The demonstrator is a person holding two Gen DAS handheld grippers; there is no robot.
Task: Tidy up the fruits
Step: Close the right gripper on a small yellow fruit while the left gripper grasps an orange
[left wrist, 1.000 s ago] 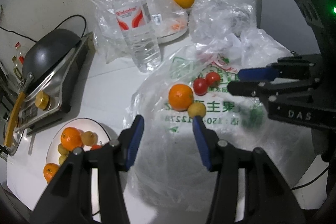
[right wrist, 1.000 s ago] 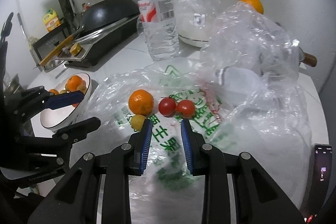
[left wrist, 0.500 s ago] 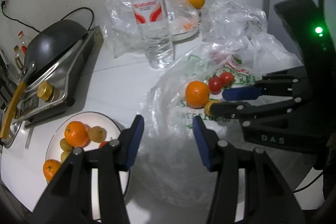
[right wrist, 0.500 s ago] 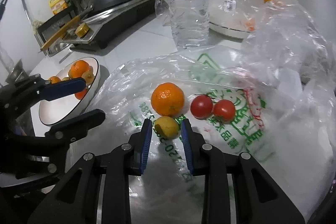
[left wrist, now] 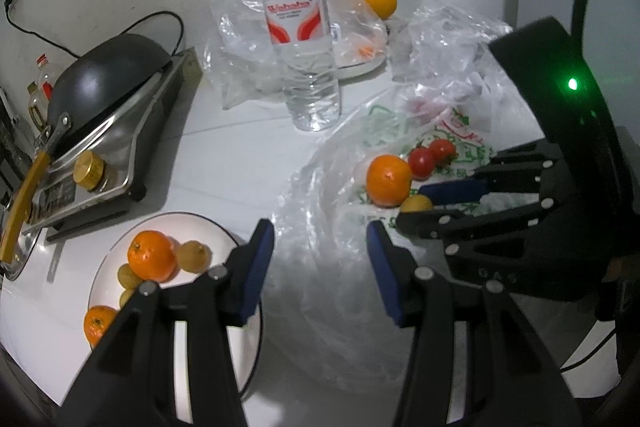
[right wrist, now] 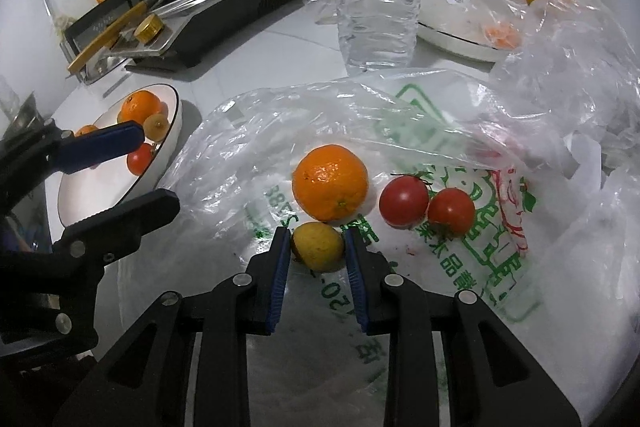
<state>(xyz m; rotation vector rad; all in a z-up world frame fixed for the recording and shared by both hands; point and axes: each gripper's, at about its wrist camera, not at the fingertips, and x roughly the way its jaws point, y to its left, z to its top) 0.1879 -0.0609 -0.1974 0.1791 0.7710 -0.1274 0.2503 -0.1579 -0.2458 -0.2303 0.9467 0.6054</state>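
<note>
Plastic bag (right wrist: pixel 460 267) bears one orange (right wrist: pixel 330 182), two tomatoes (right wrist: pixel 404 201).

Small yellow fruit (right wrist: pixel 318 246) beside orange (right wrist: pixel 330 182)

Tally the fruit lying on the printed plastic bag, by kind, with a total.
Oranges: 1
Tomatoes: 2
Small yellow fruits: 1, between the right gripper fingers
Total: 4 on the bag
</note>
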